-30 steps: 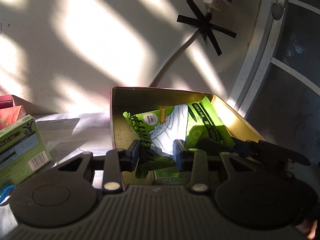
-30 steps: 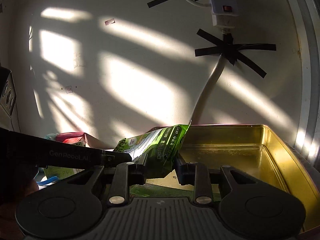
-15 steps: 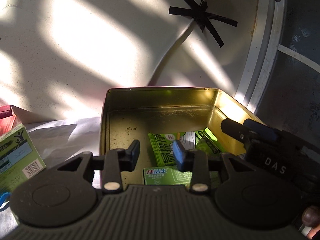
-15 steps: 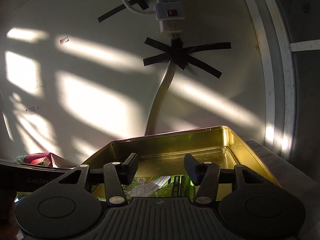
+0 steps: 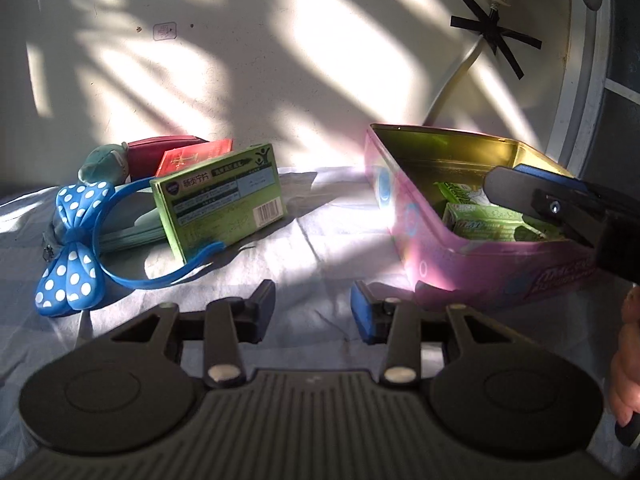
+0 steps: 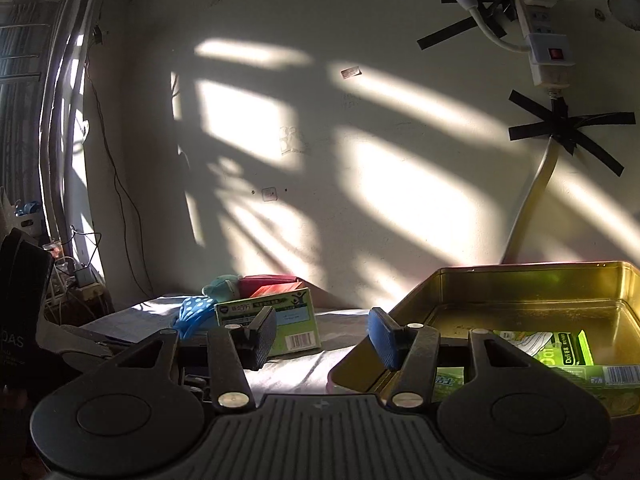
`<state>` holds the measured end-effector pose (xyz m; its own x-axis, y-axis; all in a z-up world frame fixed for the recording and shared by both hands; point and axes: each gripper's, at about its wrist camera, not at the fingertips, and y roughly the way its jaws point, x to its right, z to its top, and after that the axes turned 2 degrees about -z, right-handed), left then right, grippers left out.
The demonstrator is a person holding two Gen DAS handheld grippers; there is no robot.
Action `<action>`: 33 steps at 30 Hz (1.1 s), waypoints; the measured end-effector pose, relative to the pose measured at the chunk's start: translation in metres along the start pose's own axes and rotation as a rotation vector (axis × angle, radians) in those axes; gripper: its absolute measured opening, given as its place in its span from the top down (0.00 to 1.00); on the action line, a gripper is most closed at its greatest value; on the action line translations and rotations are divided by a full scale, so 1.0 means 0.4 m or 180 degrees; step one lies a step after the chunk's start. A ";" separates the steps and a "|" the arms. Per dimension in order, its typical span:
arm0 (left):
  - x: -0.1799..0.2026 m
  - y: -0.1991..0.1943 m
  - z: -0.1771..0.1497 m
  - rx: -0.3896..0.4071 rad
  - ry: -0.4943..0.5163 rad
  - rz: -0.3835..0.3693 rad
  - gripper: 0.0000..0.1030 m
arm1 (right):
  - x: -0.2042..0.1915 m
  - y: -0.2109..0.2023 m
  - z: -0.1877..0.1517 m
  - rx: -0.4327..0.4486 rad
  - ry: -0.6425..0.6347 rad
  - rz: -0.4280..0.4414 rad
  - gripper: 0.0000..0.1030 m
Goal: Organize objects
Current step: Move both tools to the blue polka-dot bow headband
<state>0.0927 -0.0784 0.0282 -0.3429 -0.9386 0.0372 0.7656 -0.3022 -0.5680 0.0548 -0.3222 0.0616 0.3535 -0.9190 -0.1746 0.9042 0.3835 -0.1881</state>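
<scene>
On the sunlit white cloth (image 5: pixel 328 216), the green packet (image 5: pixel 460 192) I just dropped lies in the pink tin (image 5: pixel 460 256), so my empty left gripper (image 5: pixel 313 306), jaws opening, swings toward the green box (image 5: pixel 220 204).

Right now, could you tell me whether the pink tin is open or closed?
Open. The pink tin has no lid on; its gold interior is exposed and green packets lie inside.

packets (image 5: pixel 488 220) in tin (image 5: pixel 420 216) | box (image 5: pixel 220 200) left of tin | headband (image 5: pixel 72 240) left of box
</scene>
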 end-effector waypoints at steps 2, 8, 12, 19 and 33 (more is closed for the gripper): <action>-0.033 0.011 -0.025 -0.0119 -0.0086 0.0110 0.57 | -0.056 0.031 -0.031 -0.0271 -0.0122 0.0151 0.53; -0.121 0.008 -0.080 -0.0241 -0.0221 0.0442 0.53 | -0.131 0.098 -0.095 -0.0809 -0.0210 0.0244 0.53; -0.152 -0.006 -0.093 -0.0187 -0.0260 0.0669 0.53 | -0.136 0.135 -0.123 -0.1129 -0.0121 0.0184 0.54; -0.193 -0.010 -0.111 -0.0065 -0.0359 0.0759 0.44 | -0.123 0.137 -0.135 -0.1193 0.0012 0.0012 0.54; -0.204 -0.017 -0.115 -0.0026 -0.0445 0.0682 0.44 | -0.154 0.153 -0.137 -0.1215 -0.0163 -0.0267 0.48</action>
<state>0.0903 0.0079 -0.0089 -0.0945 -0.9951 0.0282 0.8081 -0.0932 -0.5816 0.0755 -0.2372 0.0079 0.3024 -0.9483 -0.0967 0.7795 0.3044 -0.5474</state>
